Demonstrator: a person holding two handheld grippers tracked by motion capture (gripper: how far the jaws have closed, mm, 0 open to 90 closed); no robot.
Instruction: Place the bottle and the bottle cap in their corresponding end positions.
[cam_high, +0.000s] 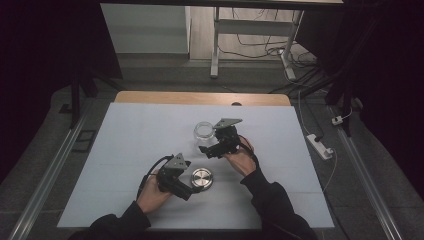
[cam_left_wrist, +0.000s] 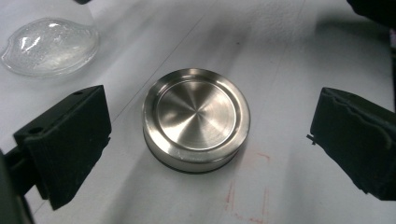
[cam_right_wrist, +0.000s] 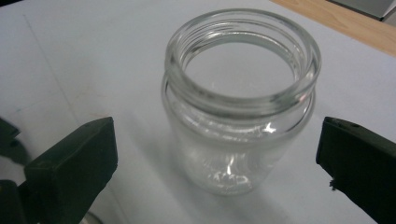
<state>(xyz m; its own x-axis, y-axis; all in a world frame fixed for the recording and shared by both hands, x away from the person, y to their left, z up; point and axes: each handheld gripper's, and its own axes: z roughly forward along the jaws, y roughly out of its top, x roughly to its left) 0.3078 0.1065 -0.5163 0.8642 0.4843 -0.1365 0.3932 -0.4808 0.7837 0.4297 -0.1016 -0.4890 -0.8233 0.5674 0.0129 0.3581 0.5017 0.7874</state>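
A clear glass jar (cam_high: 204, 131) stands upright and open-mouthed near the middle of the white-covered table (cam_high: 125, 140). A round brushed-metal lid (cam_high: 201, 179) lies flat nearer the person. My left gripper (cam_high: 187, 178) points at the lid from its left. In the left gripper view the lid (cam_left_wrist: 196, 119) sits between the wide-apart jaws of the left gripper (cam_left_wrist: 210, 116), touching neither. My right gripper (cam_high: 212, 141) is just right of the jar. In the right gripper view the jar (cam_right_wrist: 240, 98) stands between the spread jaws of the right gripper (cam_right_wrist: 217, 140), with gaps on both sides.
The table's wooden back edge (cam_high: 200, 97) shows beyond the white cover. A power strip (cam_high: 320, 145) and cables lie on the floor to the right. Faint red marks (cam_left_wrist: 247, 196) are on the cover near the lid. The jar (cam_left_wrist: 49, 44) shows at the left gripper view's upper left.
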